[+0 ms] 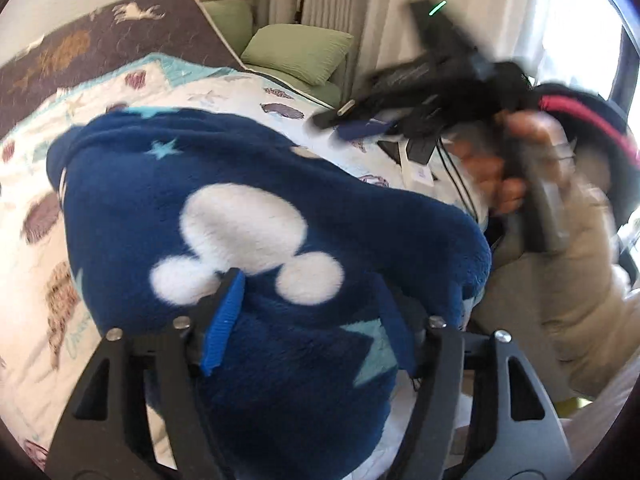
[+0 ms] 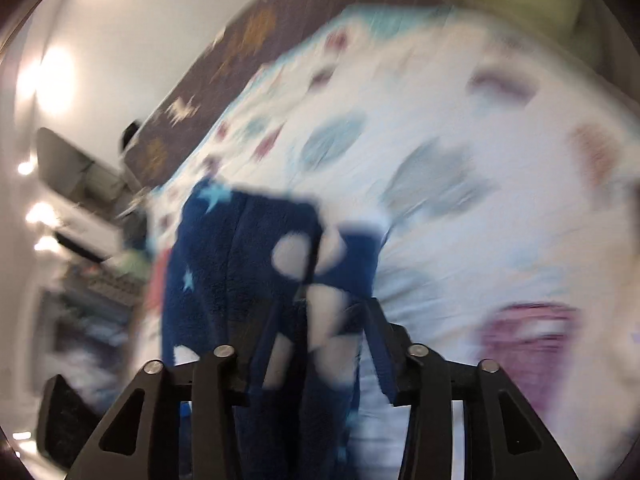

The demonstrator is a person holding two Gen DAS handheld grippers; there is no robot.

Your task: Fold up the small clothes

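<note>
A: Start with the bed. The white quilt (image 1: 132,96) printed with shells and starfish covers most of it, and a brown blanket (image 1: 120,36) with animal shapes lies at the far end, beside green cushions (image 1: 296,52).

B: And the garment?

A: The navy fleece garment (image 1: 248,216), with white mouse-head shapes and pale stars, lies heaped on the quilt right under the left gripper (image 1: 316,312). Its jaws stand apart with fleece bulging up between them; the blue pad doesn't look pressed in, so I'd call it let go.

B: The right gripper (image 2: 320,332)?

A: In its own blurred view, a hanging fold of fleece runs between its fingers. Whether they pinch it or merely straddle it, I can't tell. From the left camera it's a dark smear, held in a hand (image 1: 516,152).

B: Risks?

A: If the right one drags fleece away while the left has let go, the heap could unroll. The pile is thick, so a fold may spring open.
</note>
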